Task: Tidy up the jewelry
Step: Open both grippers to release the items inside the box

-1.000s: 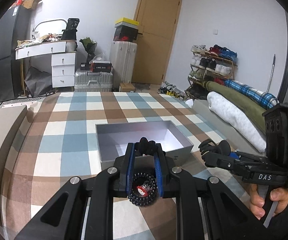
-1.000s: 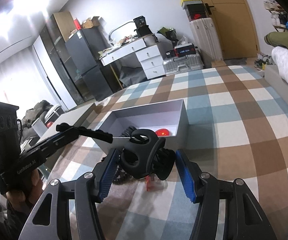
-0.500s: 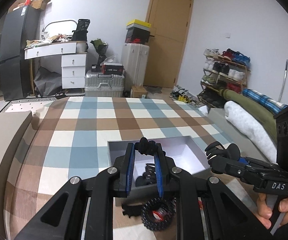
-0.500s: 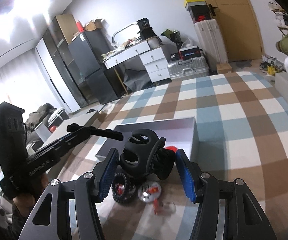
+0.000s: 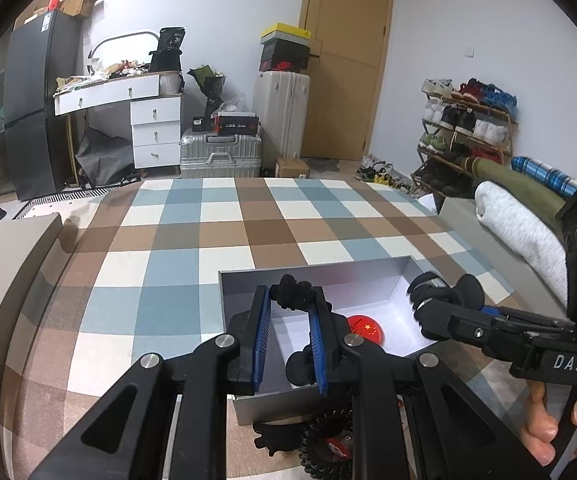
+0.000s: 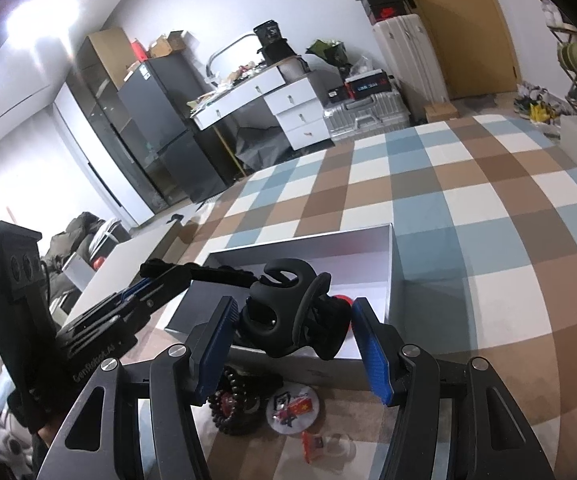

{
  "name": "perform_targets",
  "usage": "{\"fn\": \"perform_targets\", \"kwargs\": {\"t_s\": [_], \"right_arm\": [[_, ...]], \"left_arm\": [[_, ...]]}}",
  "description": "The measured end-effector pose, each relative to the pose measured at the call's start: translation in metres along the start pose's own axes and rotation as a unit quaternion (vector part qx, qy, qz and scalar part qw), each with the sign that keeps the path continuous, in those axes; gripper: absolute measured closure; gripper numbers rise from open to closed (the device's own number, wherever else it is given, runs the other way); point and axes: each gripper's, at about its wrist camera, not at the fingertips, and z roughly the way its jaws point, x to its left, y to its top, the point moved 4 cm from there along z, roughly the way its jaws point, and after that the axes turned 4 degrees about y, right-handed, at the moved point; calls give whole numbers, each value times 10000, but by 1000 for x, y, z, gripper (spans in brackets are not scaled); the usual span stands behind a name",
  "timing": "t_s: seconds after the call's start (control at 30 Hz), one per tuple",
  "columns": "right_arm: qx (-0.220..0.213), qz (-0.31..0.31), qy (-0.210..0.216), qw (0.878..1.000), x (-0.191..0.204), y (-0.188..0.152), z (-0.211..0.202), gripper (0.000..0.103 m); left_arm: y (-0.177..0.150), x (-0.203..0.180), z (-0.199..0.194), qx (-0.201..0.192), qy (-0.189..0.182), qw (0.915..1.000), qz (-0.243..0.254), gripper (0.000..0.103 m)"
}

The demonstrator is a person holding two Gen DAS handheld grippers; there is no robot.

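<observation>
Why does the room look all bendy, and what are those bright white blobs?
Both wrist views use fisheye lenses, so the checked cloth and walls curve, with dark corners. In the right wrist view, ceiling lights glare white at top left. The left wrist view is evenly lit and sharp.

1. A lived-in room in a home, probably a bedroom.
2. A shoe rack full of trainers stands against the wall.
3. Suitcases and stacked shoeboxes sit beside a wooden door.
4. A cluttered white desk with drawers stands next to a dark cabinet, possibly a fridge.
5. Rolled blankets lie to one side.
</observation>
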Motion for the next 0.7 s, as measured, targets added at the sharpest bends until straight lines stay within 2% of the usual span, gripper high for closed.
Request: {"fn": "perform_targets", "kwargs": {"t_s": [0.5, 0.6, 0.63, 0.67, 0.7], "right_arm": [[128, -38, -75, 9999, 2, 7, 6, 42], [31, -79, -66, 9999, 3, 8, -3, 35], [-14, -74, -84, 9999, 3, 9, -7, 33], [-55, -63, -92, 9999, 3, 10, -11, 31], [-81, -61, -83, 9999, 3, 10, -15, 31]], "left_arm": [[-4, -1, 10, 313, -61, 9995, -22, 89], [-5, -2, 5, 361, -113, 9993, -9, 77], [-5, -2, 3, 376, -163, 9992, -30, 69], [-5, -2, 2, 397, -189, 9990, -57, 56], [-5, -2, 0, 428, -202, 9988, -91, 49]]}}
